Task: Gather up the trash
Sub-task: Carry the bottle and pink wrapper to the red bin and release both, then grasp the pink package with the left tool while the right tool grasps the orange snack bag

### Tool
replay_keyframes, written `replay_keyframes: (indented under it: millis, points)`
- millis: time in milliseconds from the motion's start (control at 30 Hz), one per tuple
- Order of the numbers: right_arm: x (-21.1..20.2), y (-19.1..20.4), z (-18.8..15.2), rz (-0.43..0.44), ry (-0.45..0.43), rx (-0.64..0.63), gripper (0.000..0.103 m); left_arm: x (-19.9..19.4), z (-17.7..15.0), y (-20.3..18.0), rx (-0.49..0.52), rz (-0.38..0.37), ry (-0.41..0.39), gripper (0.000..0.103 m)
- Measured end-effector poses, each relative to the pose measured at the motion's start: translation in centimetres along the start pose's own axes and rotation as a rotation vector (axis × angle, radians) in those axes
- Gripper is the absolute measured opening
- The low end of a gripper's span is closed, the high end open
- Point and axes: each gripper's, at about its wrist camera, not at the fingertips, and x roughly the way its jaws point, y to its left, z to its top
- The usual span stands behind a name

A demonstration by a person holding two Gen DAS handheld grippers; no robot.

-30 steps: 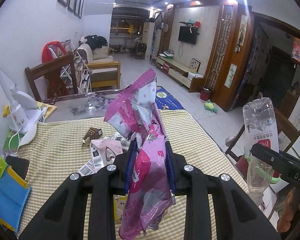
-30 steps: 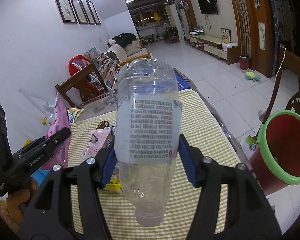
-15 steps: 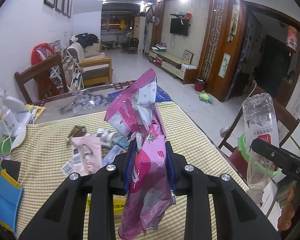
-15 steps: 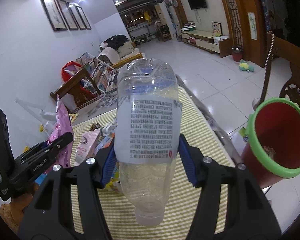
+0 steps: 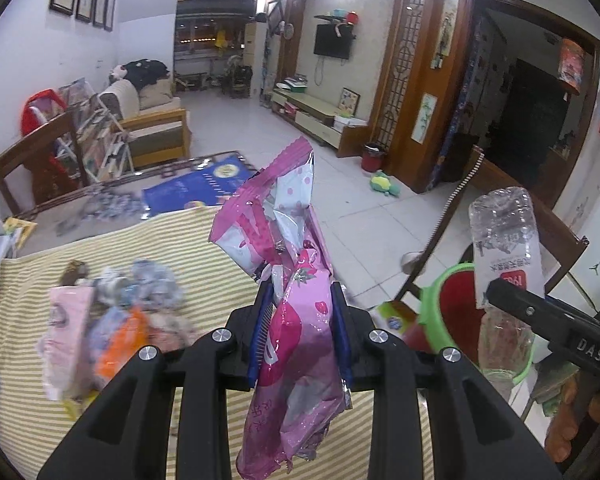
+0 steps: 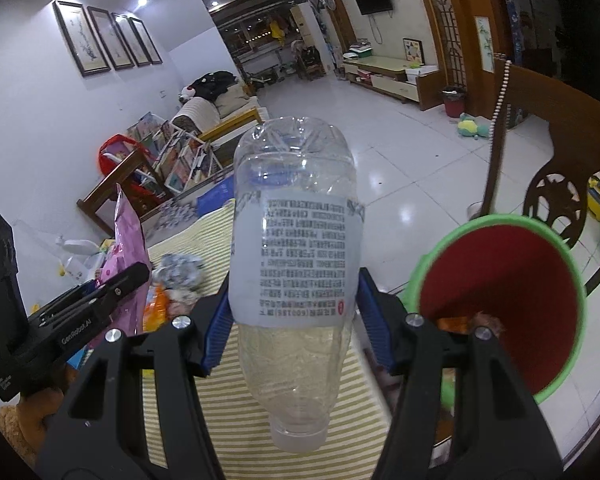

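My left gripper (image 5: 300, 320) is shut on a crumpled pink and white snack wrapper (image 5: 288, 280) that sticks up and hangs down between the blue pads. My right gripper (image 6: 294, 312) is shut on a clear plastic bottle (image 6: 296, 248), held upside down with its cap toward me. A red bin with a green rim (image 6: 500, 304) stands off the table's right edge, close to the right of the bottle. From the left wrist the bin (image 5: 456, 296) shows partly behind the bottle (image 5: 504, 264). Several loose wrappers (image 5: 116, 320) lie blurred on the striped tablecloth (image 5: 204, 256).
A dark wooden chair (image 6: 556, 184) stands behind the bin. Another wooden chair (image 5: 36, 164) is at the table's far left end. A blue mat (image 5: 196, 188) lies on the tiled floor beyond the table. A white appliance (image 6: 76, 256) sits at the table's left.
Both grippers have swung to the right with their loads. The red bin has come much nearer in the right wrist view and now shows in the left wrist view.
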Motion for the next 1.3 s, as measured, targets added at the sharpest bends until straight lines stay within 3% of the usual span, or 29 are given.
replay_keyframes:
  millis: [200,467,700,767,800,833,867,1100,1300]
  points:
    - [-0.9,-5.5,1.1,-0.028,0.006,0.019,0.056,2.5,0.3,-6.3,0.013,-0.064,0.023,0.027]
    - [-3.3,-12.7,1.9,-0.118,-0.028,0.095,0.056,5.6,0.4,-14.0,0.074,-0.206,0.07,0.027]
    - [-3.9,-16.0,1.8,-0.168,-0.029,0.14,0.056,8.2,0.0,-19.1,0.151,-0.309,0.136,0.027]
    - [-3.9,-16.6,1.8,-0.175,-0.029,0.148,0.056,8.8,-0.1,-20.1,0.168,-0.321,0.152,0.03]
    - [-4.0,-16.9,1.8,-0.18,-0.029,0.152,0.057,9.0,-0.1,-20.6,0.171,-0.312,0.156,0.042]
    - [-4.0,-17.1,1.8,-0.188,-0.027,0.159,0.058,9.0,-0.2,-20.7,0.169,-0.3,0.153,0.063]
    - [-3.9,-17.3,1.8,-0.197,-0.025,0.172,0.064,8.8,-0.1,-20.5,0.159,-0.297,0.139,0.068]
    - [-3.6,-16.1,2.5,-0.181,-0.046,0.149,0.066,8.4,0.5,-17.1,0.083,-0.241,0.116,0.067]
    - [-1.7,-12.6,2.5,-0.123,-0.018,0.099,0.067,7.0,0.2,-11.9,-0.007,-0.152,0.099,0.067]
